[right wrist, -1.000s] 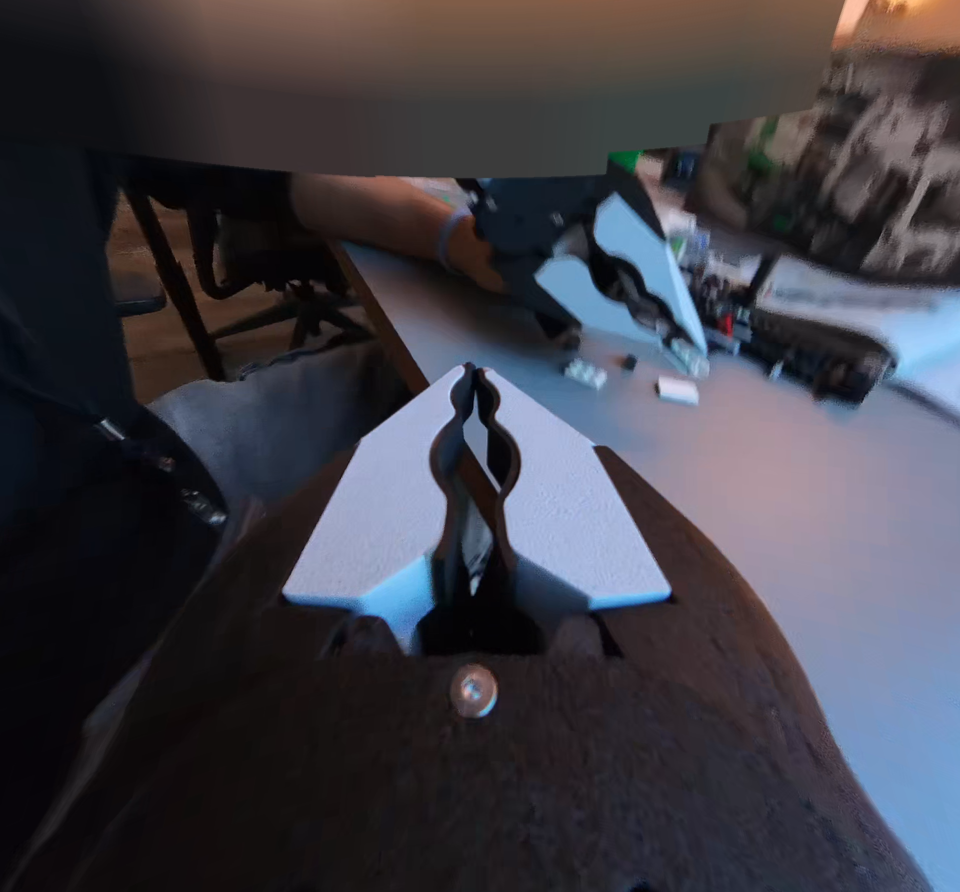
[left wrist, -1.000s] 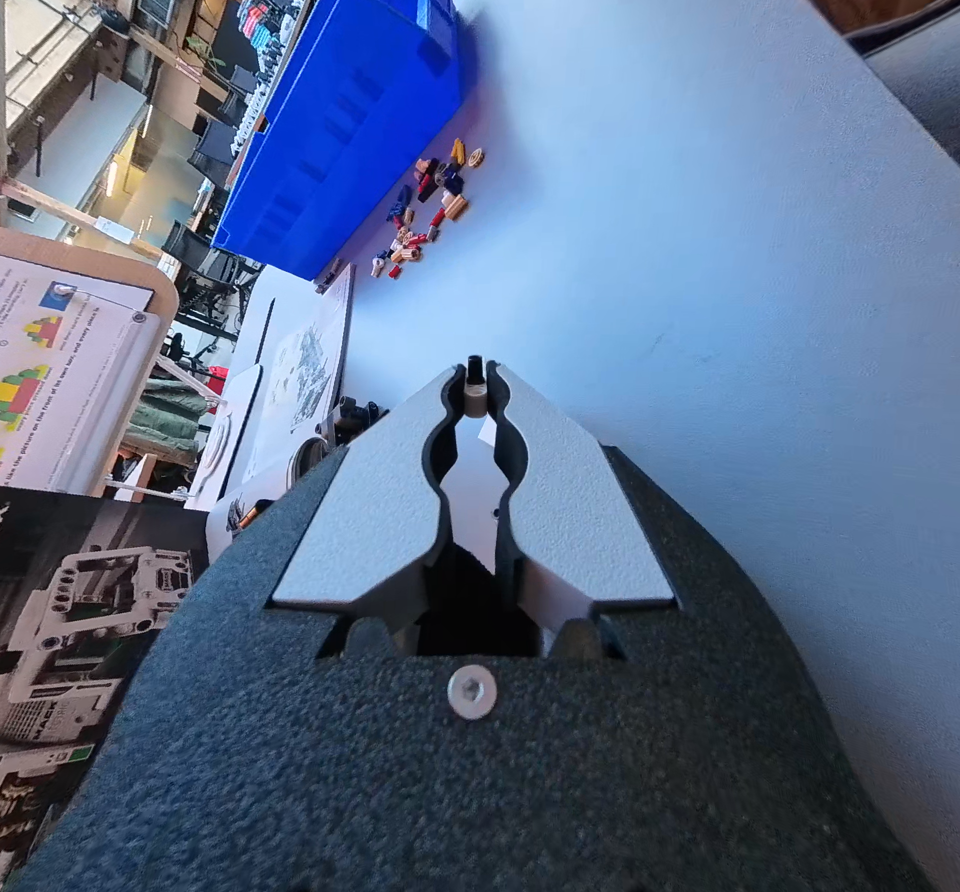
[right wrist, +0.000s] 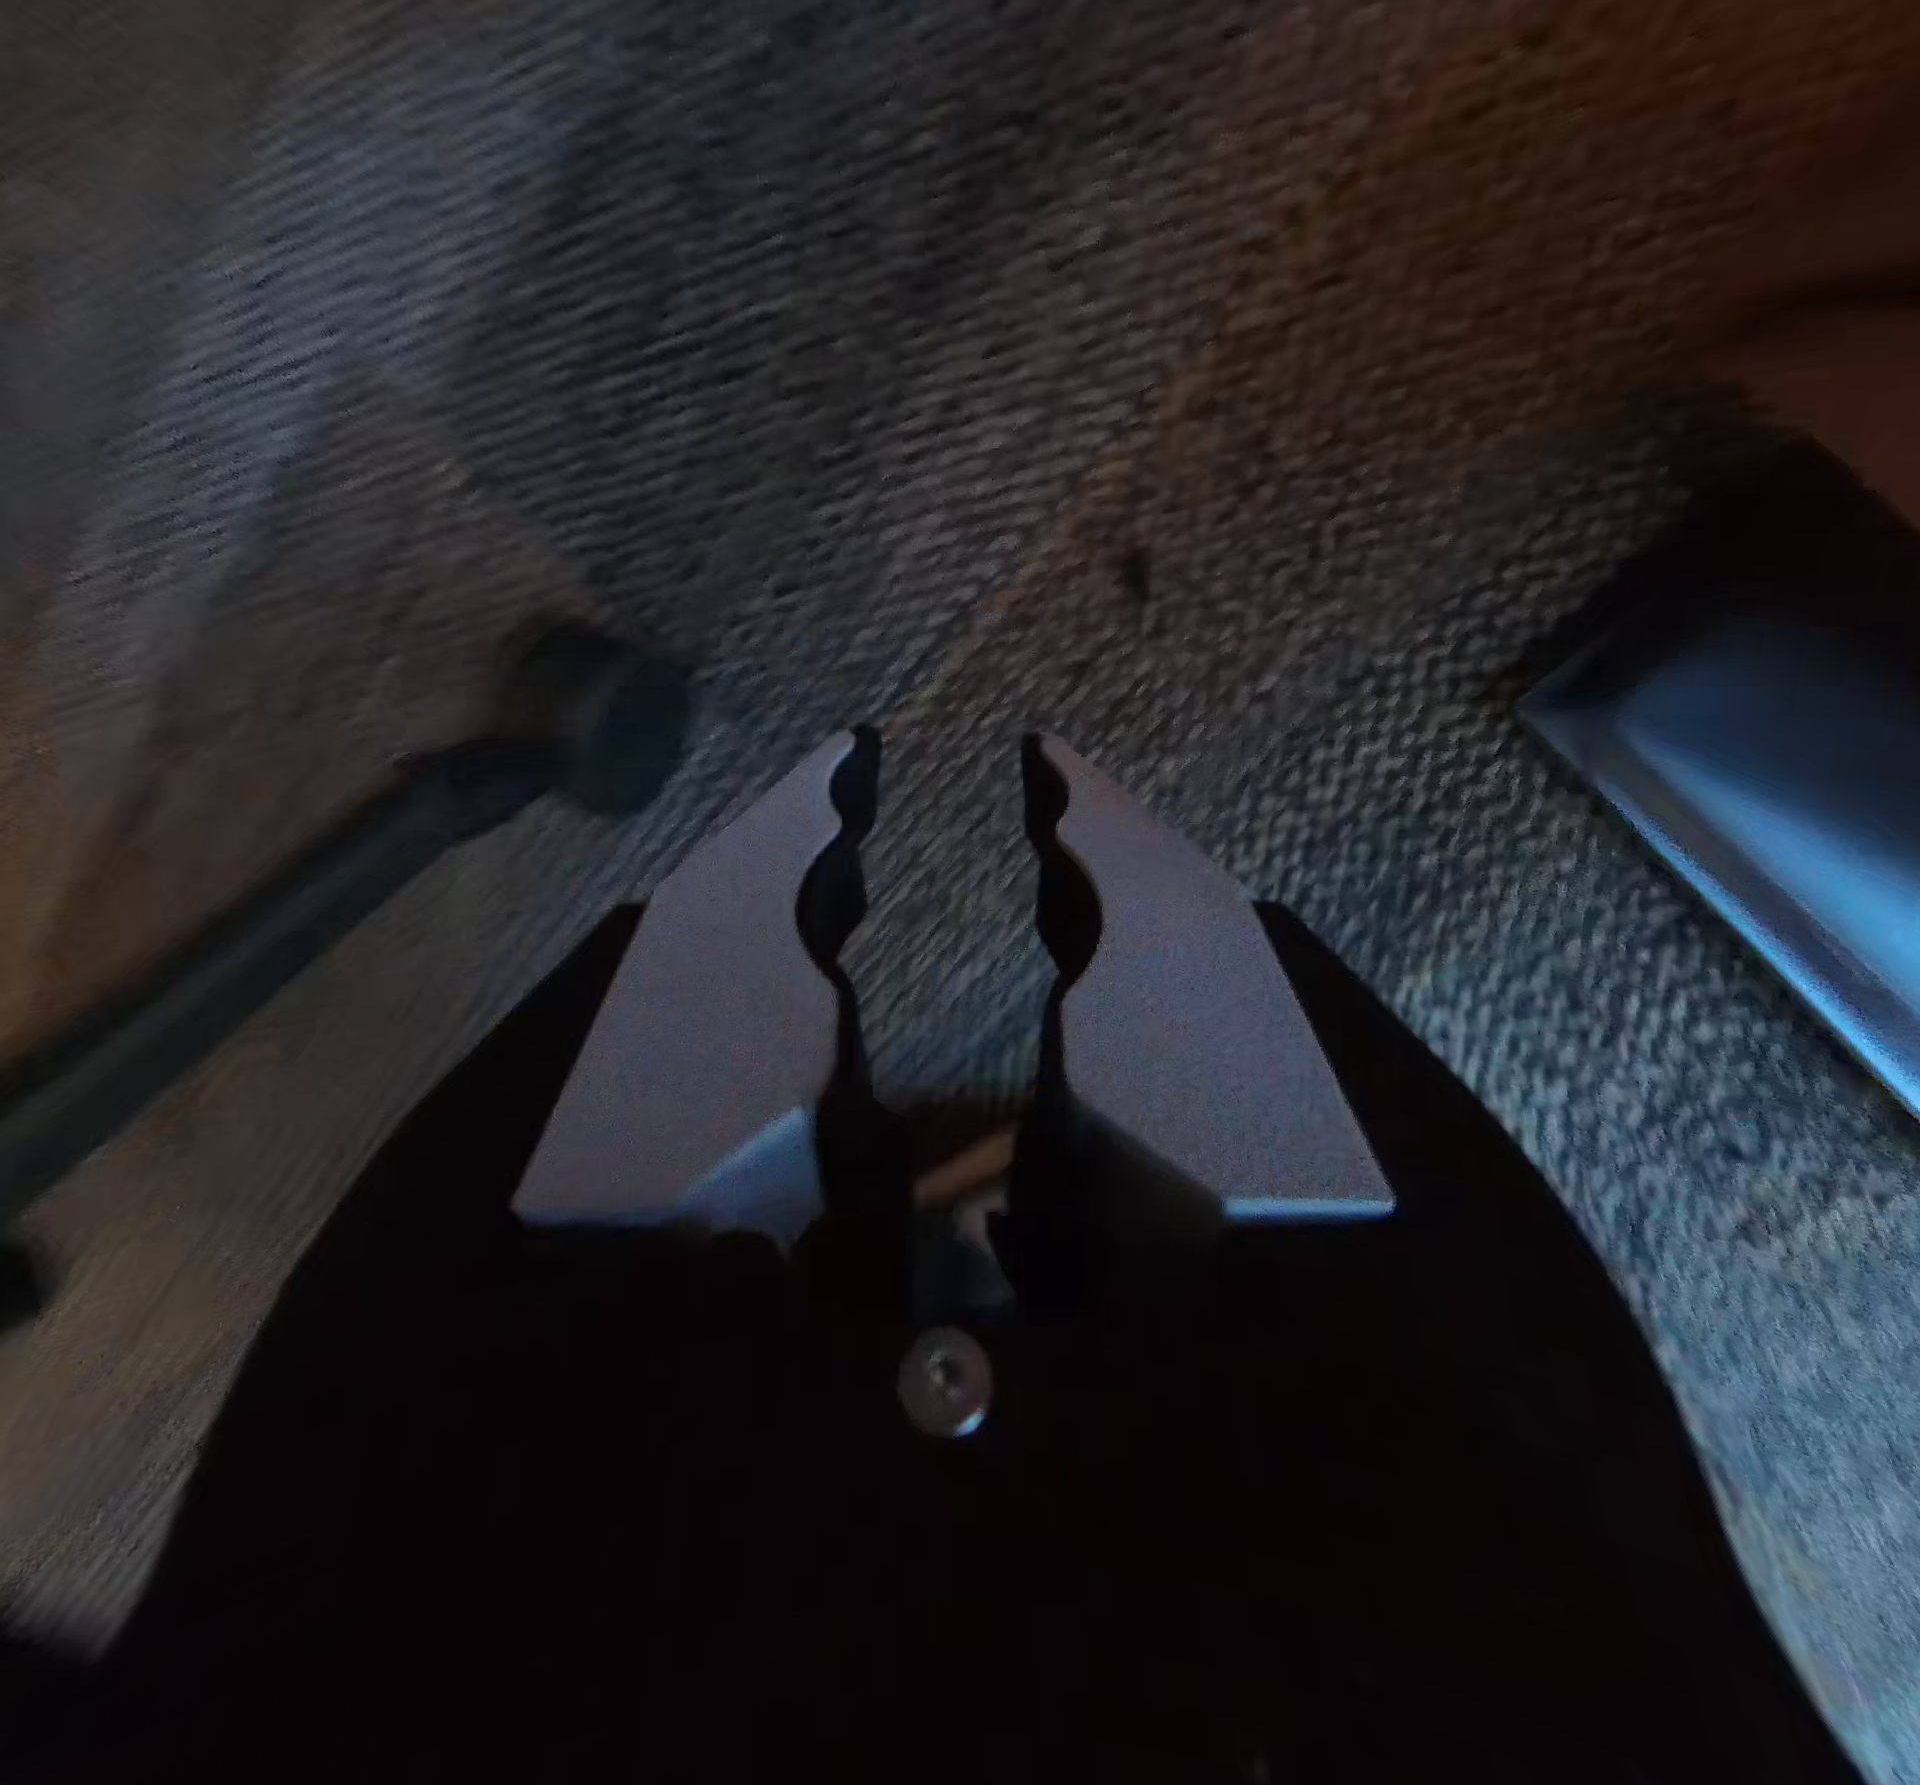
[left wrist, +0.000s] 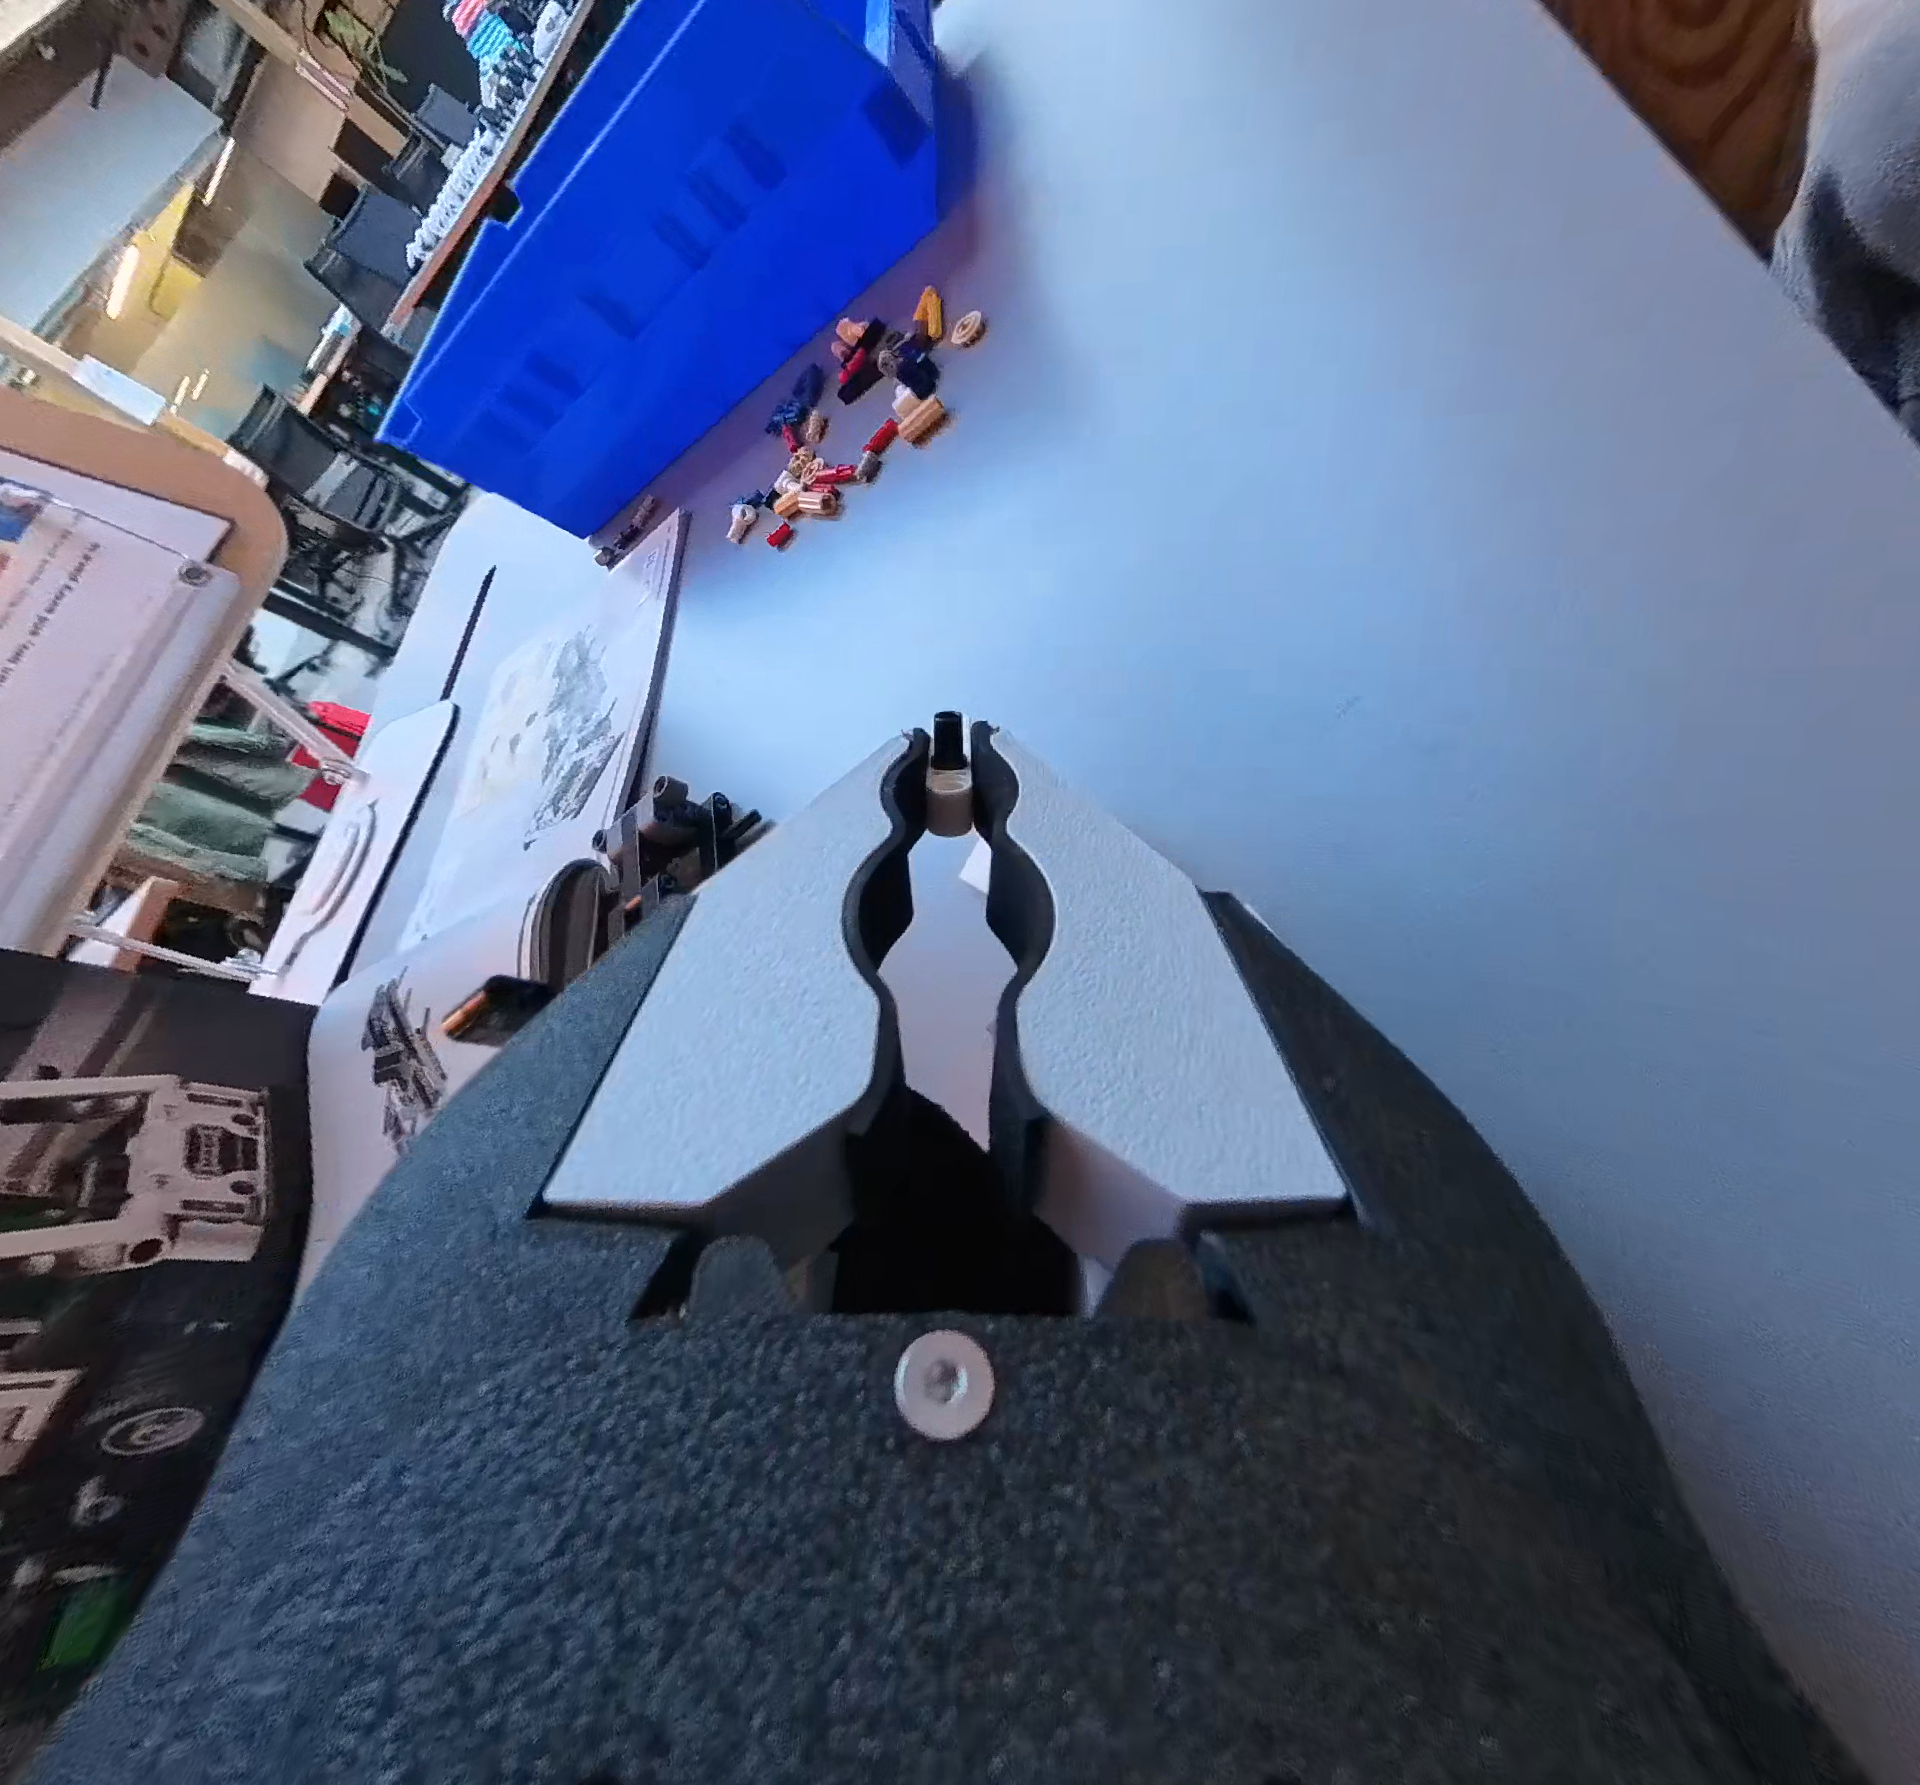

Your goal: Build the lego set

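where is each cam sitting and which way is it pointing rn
Left wrist view: rides the left gripper, looking along the pale table toward a blue plastic bin and scattered small bricks; its fingers pinch a small tan-and-black peg.
Right wrist view: rides the right gripper, jaws apart, pressed close to dark woven fabric.
Shared: nothing visible in both views.

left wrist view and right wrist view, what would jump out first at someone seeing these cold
In the left wrist view, the big blue bin at the far left of the pale table grabs the eye, with a scatter of small coloured lego pieces lying beside it. Nearer, the left gripper pinches a small tan and black piece at its tips. The right wrist view is dark and blurred: the right gripper stands open close to grey fabric.
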Demonstrator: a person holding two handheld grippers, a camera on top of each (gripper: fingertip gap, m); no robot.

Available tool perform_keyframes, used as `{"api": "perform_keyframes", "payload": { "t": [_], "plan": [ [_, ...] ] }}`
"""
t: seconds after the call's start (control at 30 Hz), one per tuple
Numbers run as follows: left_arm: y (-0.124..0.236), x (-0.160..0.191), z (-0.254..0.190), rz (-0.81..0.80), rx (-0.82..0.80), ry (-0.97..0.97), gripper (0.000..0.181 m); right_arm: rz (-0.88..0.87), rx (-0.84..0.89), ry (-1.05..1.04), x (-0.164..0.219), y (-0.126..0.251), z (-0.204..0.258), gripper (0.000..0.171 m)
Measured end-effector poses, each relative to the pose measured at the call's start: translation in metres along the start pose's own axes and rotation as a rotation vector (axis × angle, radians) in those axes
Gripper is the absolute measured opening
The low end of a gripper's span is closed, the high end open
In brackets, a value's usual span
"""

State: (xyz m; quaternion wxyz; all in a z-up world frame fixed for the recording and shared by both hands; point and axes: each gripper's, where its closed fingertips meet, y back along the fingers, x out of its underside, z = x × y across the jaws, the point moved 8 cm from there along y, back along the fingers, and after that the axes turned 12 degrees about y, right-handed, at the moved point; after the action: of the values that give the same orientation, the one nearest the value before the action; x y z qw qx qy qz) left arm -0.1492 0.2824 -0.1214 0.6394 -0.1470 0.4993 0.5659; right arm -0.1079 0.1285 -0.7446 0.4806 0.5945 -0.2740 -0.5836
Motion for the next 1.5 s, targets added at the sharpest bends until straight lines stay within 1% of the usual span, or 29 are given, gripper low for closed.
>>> {"api": "perform_keyframes", "payload": {
  "t": [0.03, 0.1, 0.17, 0.23, 0.3, 0.37, 0.43, 0.53, 0.6, 0.7, 0.83, 0.93, 0.97, 1.07, 1.2, 1.23, 1.33, 1.4, 1.43, 1.5],
  "plan": [
    [0.000, 0.000, 0.002, -0.003, 0.001, 0.017, 0.006, -0.028, 0.042, 0.013, 0.008, -0.019, -0.007, 0.025],
    [0.001, -0.001, 0.004, -0.015, 0.004, 0.046, 0.006, -0.081, 0.167, 0.014, 0.020, -0.041, -0.019, 0.019],
    [0.001, -0.002, 0.004, -0.028, 0.009, 0.054, 0.006, -0.155, 0.186, -0.012, 0.026, -0.053, -0.023, 0.017],
    [0.000, -0.005, 0.002, -0.040, 0.010, 0.028, 0.006, -0.203, 0.172, -0.007, 0.031, -0.066, -0.027, 0.012],
    [-0.002, -0.006, -0.002, -0.042, 0.008, -0.016, 0.006, -0.225, 0.139, 0.010, 0.039, -0.081, -0.030, 0.012],
    [-0.004, -0.008, -0.006, -0.043, -0.003, -0.065, 0.006, -0.245, 0.197, 0.002, 0.042, -0.092, -0.040, 0.014],
    [-0.006, -0.008, -0.009, -0.034, -0.017, -0.110, 0.006, -0.292, 0.167, 0.013, 0.041, -0.102, -0.045, 0.016],
    [-0.006, -0.009, -0.013, -0.036, -0.025, -0.143, 0.006, -0.325, 0.157, 0.063, 0.041, -0.110, -0.051, 0.016],
    [-0.007, -0.008, -0.013, -0.029, -0.020, -0.143, 0.007, -0.347, 0.085, 0.090, 0.041, -0.116, -0.049, 0.015],
    [-0.009, -0.007, -0.011, -0.017, -0.022, -0.136, 0.007, -0.354, 0.108, 0.117, 0.041, -0.120, -0.051, 0.010],
    [-0.012, -0.006, -0.013, 0.001, -0.025, -0.158, 0.007, -0.355, 0.126, 0.142, 0.042, -0.120, -0.052, 0.006],
    [-0.012, -0.005, -0.016, 0.010, -0.020, -0.179, 0.007, -0.327, 0.217, 0.248, 0.042, -0.122, -0.045, 0.005],
    [-0.012, -0.005, -0.016, 0.010, -0.020, -0.183, 0.007, -0.327, 0.246, 0.254, 0.042, -0.122, -0.043, 0.005],
    [-0.012, -0.005, -0.016, 0.004, -0.025, -0.179, 0.006, -0.335, 0.291, 0.220, 0.043, -0.123, -0.040, 0.004],
    [-0.010, -0.006, -0.014, -0.009, -0.027, -0.164, 0.007, -0.366, 0.227, 0.044, 0.045, -0.119, -0.040, 0.004],
    [-0.009, -0.007, -0.014, -0.014, -0.026, -0.161, 0.006, -0.366, 0.210, 0.029, 0.047, -0.117, -0.040, 0.004],
    [-0.008, -0.008, -0.013, -0.023, -0.032, -0.156, 0.006, -0.377, 0.160, 0.002, 0.047, -0.096, -0.038, 0.004],
    [-0.007, -0.008, -0.012, -0.029, -0.033, -0.147, 0.006, -0.372, 0.131, 0.005, 0.040, -0.071, -0.038, 0.004],
    [-0.006, -0.009, -0.011, -0.034, -0.037, -0.141, 0.006, -0.356, 0.108, 0.045, 0.033, -0.055, -0.035, 0.004],
    [-0.004, -0.011, -0.010, -0.054, -0.041, -0.126, 0.006, -0.281, 0.009, 0.214, 0.016, -0.015, -0.022, 0.003]
  ]
}}
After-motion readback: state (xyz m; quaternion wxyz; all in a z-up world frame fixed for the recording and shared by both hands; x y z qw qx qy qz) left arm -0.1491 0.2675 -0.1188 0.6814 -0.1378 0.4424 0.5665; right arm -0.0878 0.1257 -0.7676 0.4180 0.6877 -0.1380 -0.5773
